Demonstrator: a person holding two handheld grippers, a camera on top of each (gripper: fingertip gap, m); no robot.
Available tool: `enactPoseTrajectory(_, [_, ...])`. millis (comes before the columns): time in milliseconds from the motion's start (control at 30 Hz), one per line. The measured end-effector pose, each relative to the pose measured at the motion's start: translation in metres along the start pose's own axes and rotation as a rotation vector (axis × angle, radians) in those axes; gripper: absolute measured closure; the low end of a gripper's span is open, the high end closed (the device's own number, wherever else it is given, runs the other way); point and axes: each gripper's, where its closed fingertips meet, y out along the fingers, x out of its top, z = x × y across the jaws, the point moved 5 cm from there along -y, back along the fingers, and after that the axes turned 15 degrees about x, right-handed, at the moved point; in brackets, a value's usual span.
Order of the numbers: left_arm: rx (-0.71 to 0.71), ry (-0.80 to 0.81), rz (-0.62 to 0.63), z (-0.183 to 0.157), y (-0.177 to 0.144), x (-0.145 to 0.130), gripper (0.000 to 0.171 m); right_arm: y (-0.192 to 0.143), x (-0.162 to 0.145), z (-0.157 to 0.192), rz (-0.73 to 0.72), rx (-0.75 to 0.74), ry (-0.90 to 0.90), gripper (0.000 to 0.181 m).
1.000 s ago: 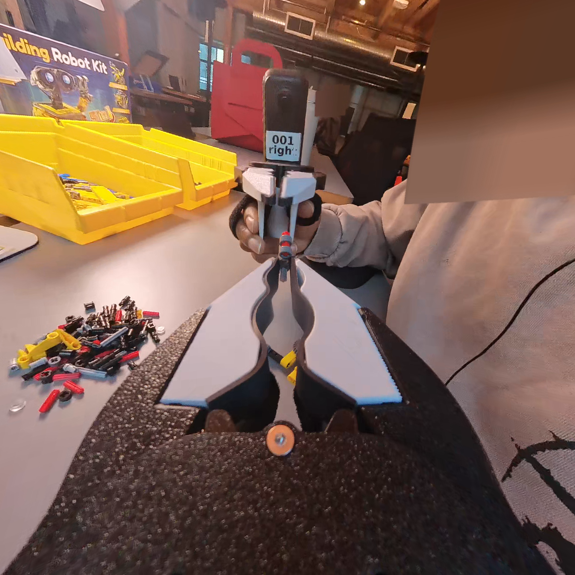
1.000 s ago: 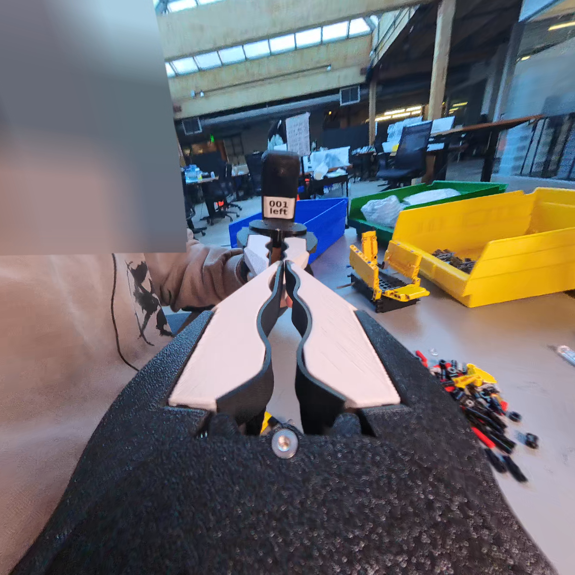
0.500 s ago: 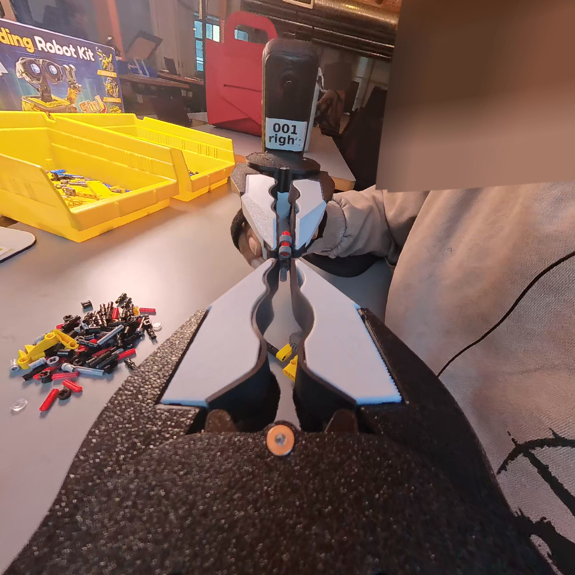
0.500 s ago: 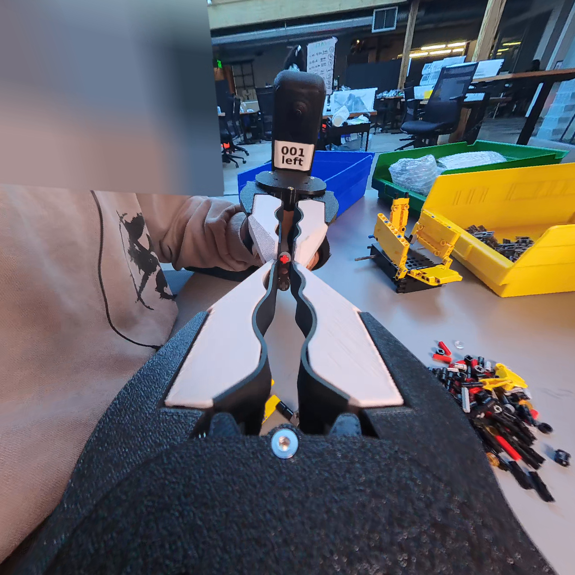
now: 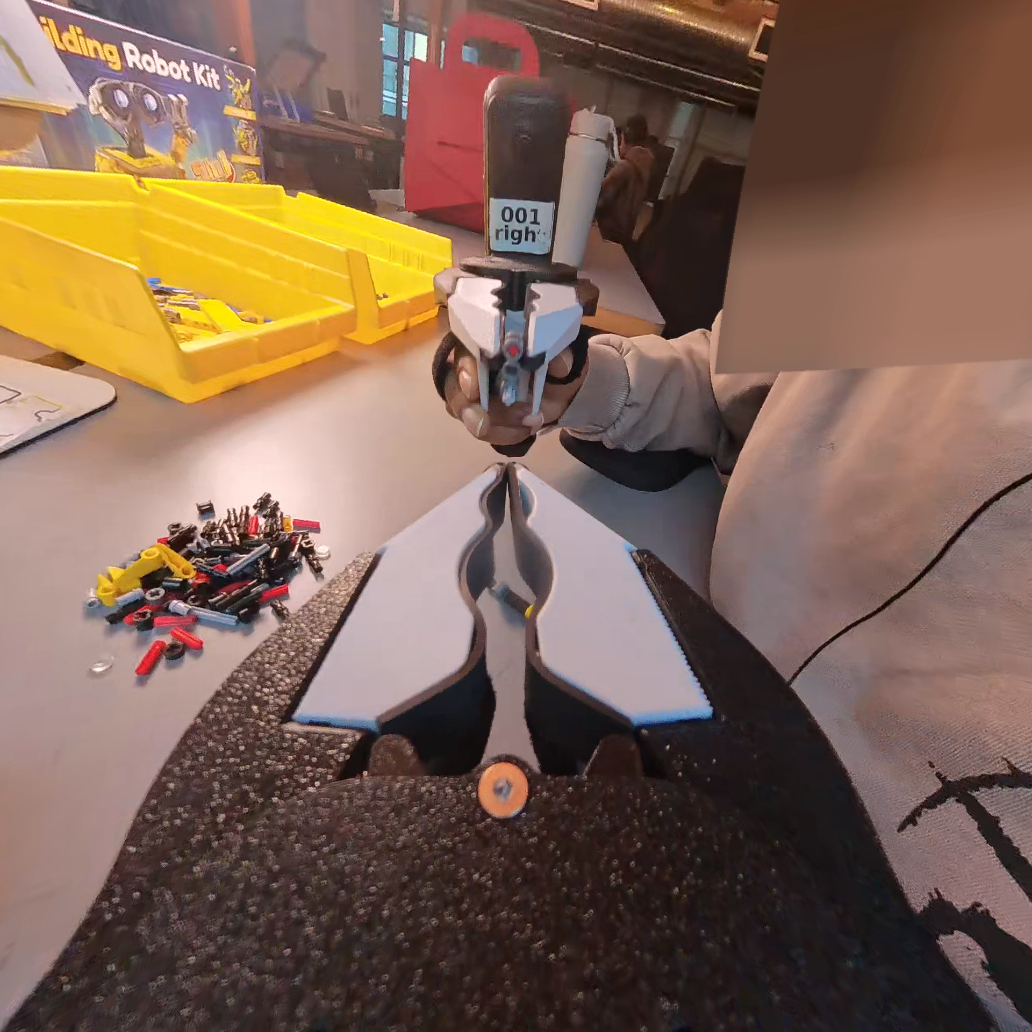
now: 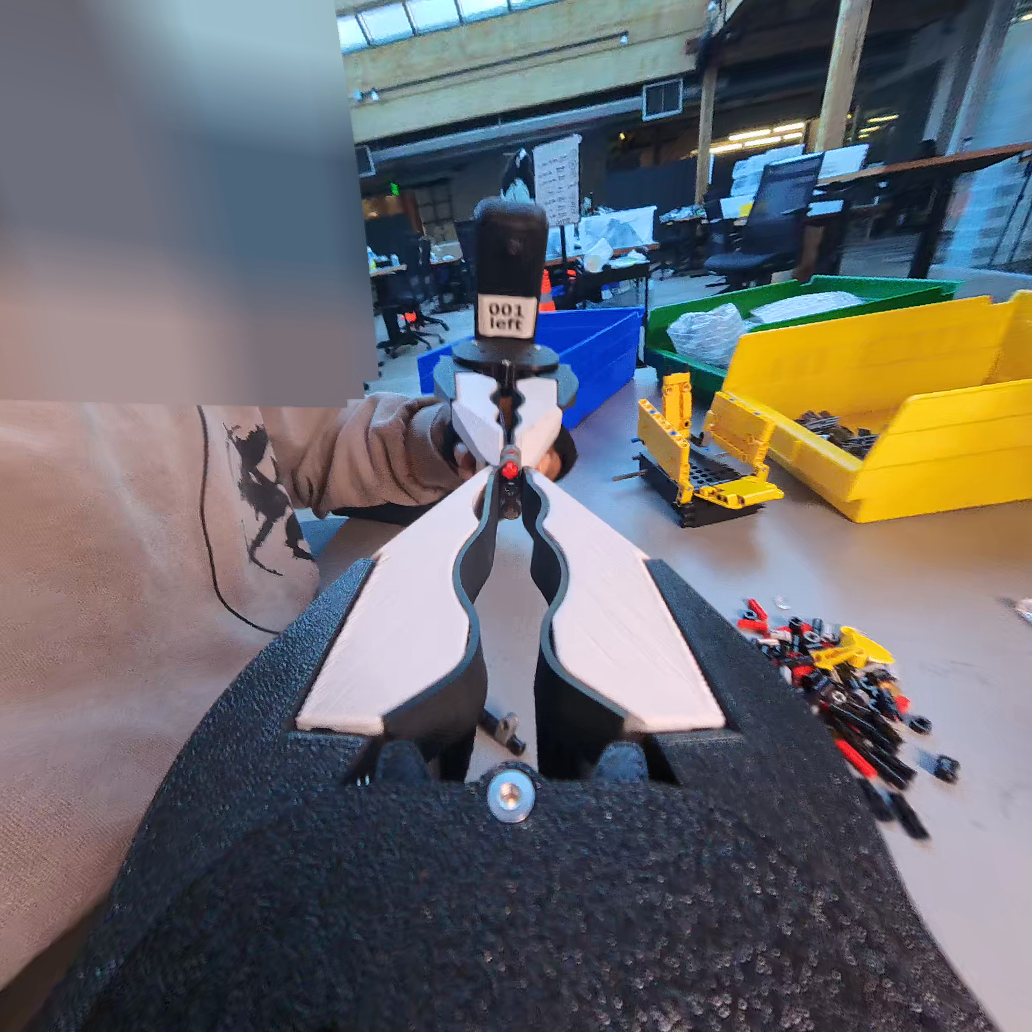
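Note:
My right gripper [image 6: 509, 476] is shut on a small piece [image 6: 509, 492] made of dark, grey and red pins, gripped at its fingertips. In the left wrist view the right gripper [image 5: 511, 388] faces the camera, and the piece [image 5: 511, 363] sticks out between its white fingers. My left gripper [image 5: 507, 468] is shut with its tips touching and nothing between them, a short way in front of the right one. It shows beyond the piece in the right wrist view [image 6: 505, 449]. Both are held above the grey table [image 5: 335, 447].
A pile of small black, red and yellow parts [image 5: 206, 575] lies on the table, also seen in the right wrist view [image 6: 832, 681]. Yellow bins [image 5: 167, 290] [image 6: 893, 402], a half-built yellow and black model [image 6: 703, 463], a blue bin [image 6: 592, 346] and a green bin [image 6: 798, 301] stand around. A person's torso [image 5: 865, 558] is close by. My hands' fingertips stand some 5 centimetres from each other.
The two grippers were tip to tip on the small piece. They have since drawn apart: the left gripper is off it and shut empty, and the piece stays in the right gripper.

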Motion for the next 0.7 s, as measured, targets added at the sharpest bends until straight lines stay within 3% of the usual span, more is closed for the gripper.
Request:
enactPoseTrajectory(167, [-0.007, -0.007, -0.030, -0.009, 0.006, 0.004, 0.150, 0.011, -0.007, 0.004, 0.006, 0.032, 0.063, 0.175])
enactPoseTrajectory(433, [-0.002, 0.073, 0.033, -0.020, 0.010, -0.003, 0.160, 0.030, -0.019, 0.008, 0.034, 0.093, 0.172, 0.175])
enactPoseTrajectory(600, [0.061, 0.023, 0.036, -0.011, 0.010, -0.002, 0.165, 0.029, -0.020, -0.002, -0.042, 0.006, 0.246, 0.175])
enactPoseTrajectory(700, [0.045, -0.041, 0.028, -0.009, 0.011, -0.004, 0.166, 0.030, -0.021, -0.003, -0.038, -0.032, 0.196, 0.175])
